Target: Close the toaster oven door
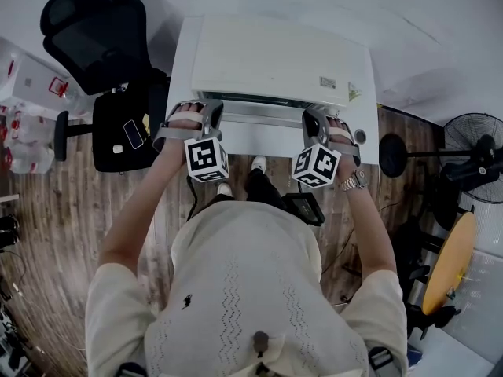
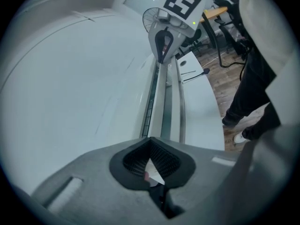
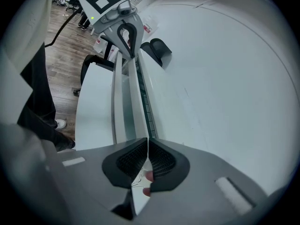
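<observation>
- The toaster oven [image 1: 275,61] is standing on the far part of the white table [image 1: 259,144]. Its door [image 1: 259,110] is running along the near side, facing the person. I am judging it as almost shut, because a thin dark gap is showing along its top edge in both gripper views.
- The left gripper [image 1: 209,113] is sitting at the left end of the door, with its jaws pressed fully together and holding nothing.
- The right gripper [image 1: 313,118] is sitting at the right end, its jaws also meeting at the tips with nothing between them.
- The closed tips are giving only a small contact on a smooth edge. If they are sliding up and over it, the door may be dropping open again.
- If one hand is pushing harder than the other, the door may be twisting, and one corner may be staying out.
- If the push is too strong, the oven itself may be sliding toward the far edge of the table.
- I am counting one toaster oven, one door, two grippers and one white table. There is also one black office chair [image 1: 94,30] at the far left and one standing fan [image 1: 471,144] at the right.
</observation>
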